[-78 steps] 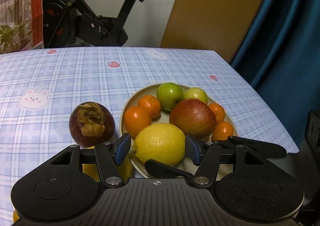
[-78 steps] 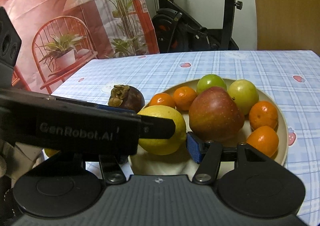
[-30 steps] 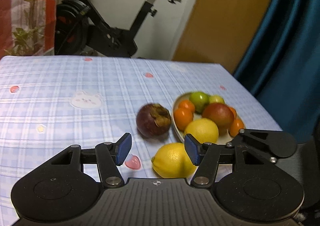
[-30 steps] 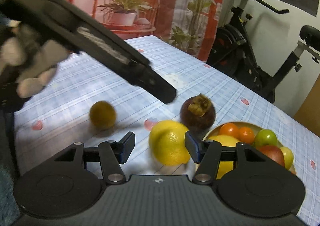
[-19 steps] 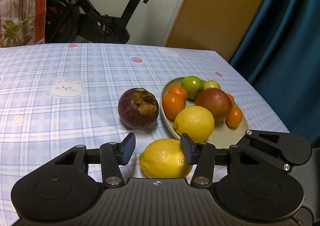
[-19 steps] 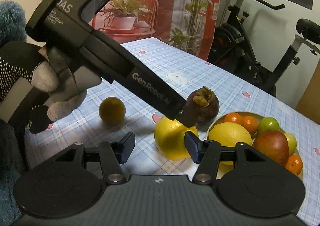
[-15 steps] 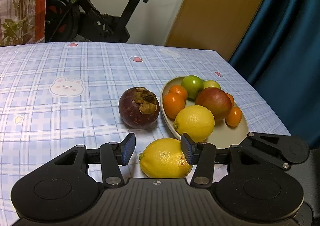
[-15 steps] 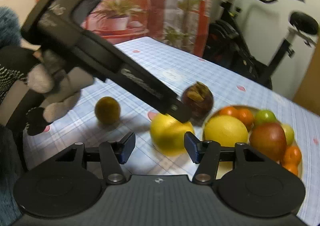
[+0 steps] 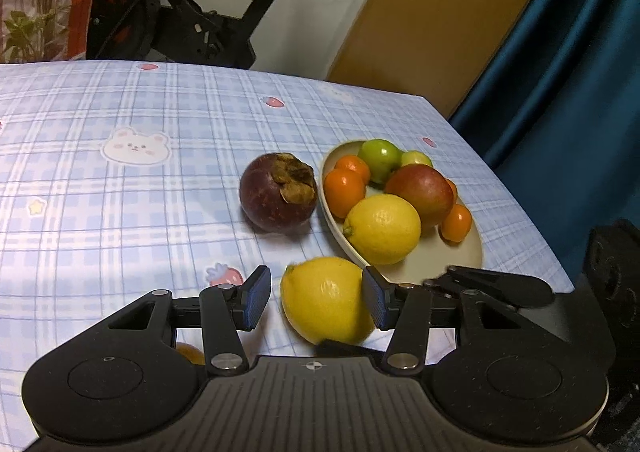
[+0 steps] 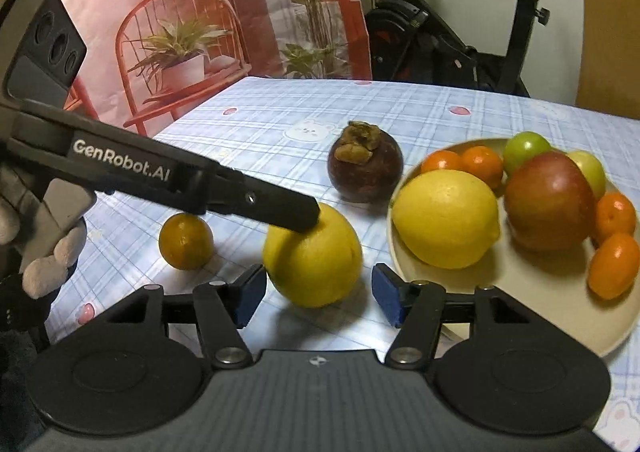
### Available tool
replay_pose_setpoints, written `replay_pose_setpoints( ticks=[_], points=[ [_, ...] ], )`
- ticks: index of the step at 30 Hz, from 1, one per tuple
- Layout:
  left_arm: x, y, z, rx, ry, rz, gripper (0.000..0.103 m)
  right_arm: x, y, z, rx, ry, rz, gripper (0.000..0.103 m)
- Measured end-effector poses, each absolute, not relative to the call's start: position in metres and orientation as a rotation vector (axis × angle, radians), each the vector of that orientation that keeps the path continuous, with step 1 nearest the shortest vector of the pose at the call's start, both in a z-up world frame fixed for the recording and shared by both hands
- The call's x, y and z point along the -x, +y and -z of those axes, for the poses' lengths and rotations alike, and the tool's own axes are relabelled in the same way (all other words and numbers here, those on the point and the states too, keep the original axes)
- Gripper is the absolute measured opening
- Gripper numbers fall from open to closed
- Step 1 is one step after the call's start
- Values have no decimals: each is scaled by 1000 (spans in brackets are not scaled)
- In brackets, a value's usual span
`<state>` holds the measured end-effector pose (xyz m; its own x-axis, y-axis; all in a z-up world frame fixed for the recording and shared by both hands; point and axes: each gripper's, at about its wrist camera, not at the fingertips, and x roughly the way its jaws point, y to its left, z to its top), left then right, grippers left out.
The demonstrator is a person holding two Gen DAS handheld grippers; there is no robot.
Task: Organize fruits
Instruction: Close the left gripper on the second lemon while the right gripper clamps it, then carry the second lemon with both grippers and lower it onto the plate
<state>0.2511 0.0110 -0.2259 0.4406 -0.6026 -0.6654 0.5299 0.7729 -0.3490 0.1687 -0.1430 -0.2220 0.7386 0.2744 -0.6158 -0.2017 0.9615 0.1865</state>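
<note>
- Left wrist view: the left gripper [image 9: 314, 302] is seen part-open over the checked tablecloth [image 9: 120, 187]. A loose lemon [image 9: 326, 300] lies on the cloth between the jaws; the right-hand pad [image 9: 374, 304] is seen against its side, while a gap is left at the other pad, so no firm grip is shown.
- Left wrist view: a mangosteen [image 9: 278, 191] is placed on the cloth just beside the plate [image 9: 424, 266], which is loaded with a second lemon [image 9: 382, 230], a red apple [image 9: 420, 189], green fruits and small oranges.
- Right wrist view: the right gripper [image 10: 318, 294] is shown with its jaws opening; the loose lemon [image 10: 314, 258] is set between the pads, clear of both.
- Right wrist view: one finger of the left gripper [image 10: 256, 203], held by a gloved hand [image 10: 44, 256], is laid across the lemon's top. A small dark-orange fruit [image 10: 185, 240] is seen on the cloth to the left, well apart from the plate [image 10: 540, 316].
</note>
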Motion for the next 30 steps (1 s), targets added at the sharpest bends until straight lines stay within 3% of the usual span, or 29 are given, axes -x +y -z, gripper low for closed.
replay_pose_setpoints(
  ticks=[17, 30],
  points=[
    [-220, -8, 217, 81, 834, 752, 53, -139, -149, 213, -152, 610, -227, 57],
    [-209, -83, 198, 12, 775, 835, 53, -100, -199, 195, -215, 531, -75, 57]
  ],
)
